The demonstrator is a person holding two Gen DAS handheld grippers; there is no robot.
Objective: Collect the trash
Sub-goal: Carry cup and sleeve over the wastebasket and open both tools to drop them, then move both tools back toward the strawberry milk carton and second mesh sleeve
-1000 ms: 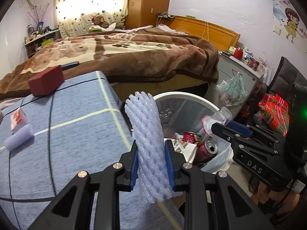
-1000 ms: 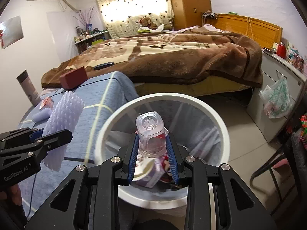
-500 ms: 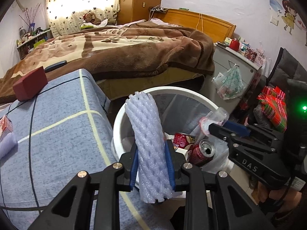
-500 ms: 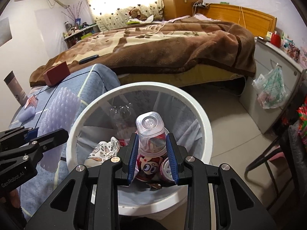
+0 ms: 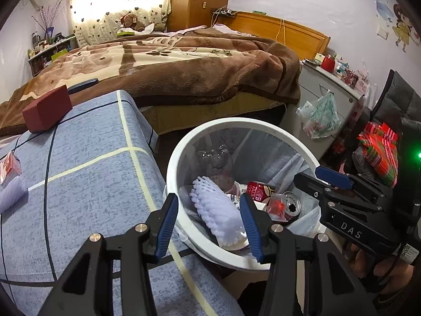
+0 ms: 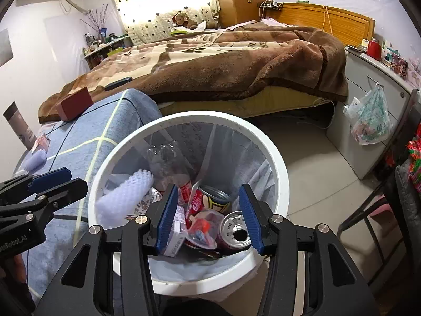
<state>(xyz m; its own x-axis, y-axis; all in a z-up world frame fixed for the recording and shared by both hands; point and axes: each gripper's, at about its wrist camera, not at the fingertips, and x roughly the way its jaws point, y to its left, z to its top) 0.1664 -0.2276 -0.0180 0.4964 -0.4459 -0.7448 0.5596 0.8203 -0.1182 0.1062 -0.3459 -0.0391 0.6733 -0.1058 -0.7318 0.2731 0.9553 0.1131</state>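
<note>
The white bin (image 6: 276,163) stands off the blue counter's (image 5: 86,184) right edge, under both grippers. This is the release step. The left gripper (image 5: 209,226) is opening, and the foam net sleeve (image 5: 218,208) lies loose below it inside the bin. The right gripper (image 6: 208,218) is opening, nothing pinched; the clear cup (image 6: 202,227) rests among cans (image 6: 235,233). Next, probably the small scraps (image 5: 10,163) near the counter's left edge.

Red box (image 5: 47,112) on blue cloth (image 5: 86,173)
</note>
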